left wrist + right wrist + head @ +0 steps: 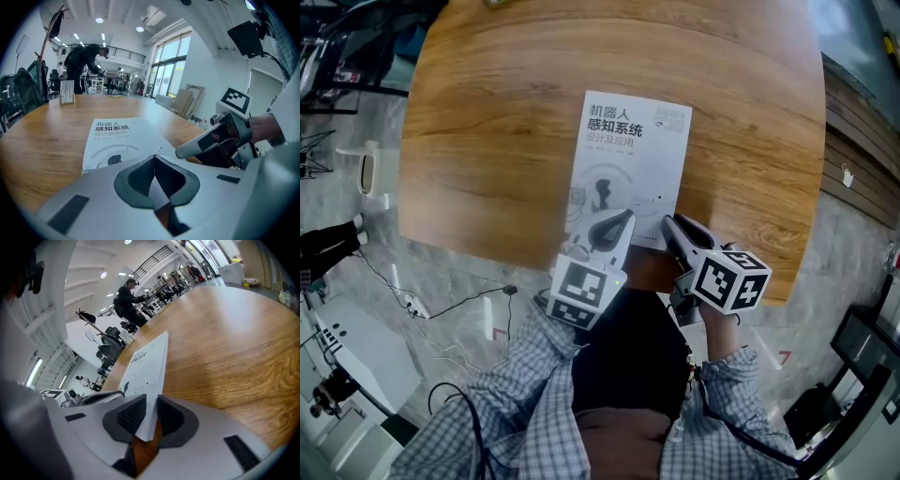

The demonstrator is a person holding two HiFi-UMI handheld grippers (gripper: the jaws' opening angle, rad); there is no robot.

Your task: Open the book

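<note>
A: Start at the right tongs (151, 399). How do they stand?

B: Apart, with a narrow gap, and the near right corner of the book (147, 366) sits in that gap. I can't see the pads pressing on it, so I'd call it straddled, not gripped.

A: And the left tongs (154, 159)?

B: Tips together, nothing between them. They hang over the near end of the cover, just left of the right pair. Whether they touch the cover I can't tell.

A: Where does the book lie?

B: Flat and closed on the wooden worktop (487, 141), cover up, close to the edge nearest the person. Its long axis runs away from the person, title at the far end, leaning slightly to the right.

A: What does the next move turn on?

B: The right-hand long edge. I judge that to be the free edge, with the spine on the left. The right tongs are at its near corner, so the right hand is the nearer one for lifting the cover. The left could hold the book down.

A: Hand pose?

B: Both reach in from the near edge, sloping forward and down, tips converging, checked sleeves (525, 394) behind. The right tongs are canted sideways: the worktop slants across their view.
</note>
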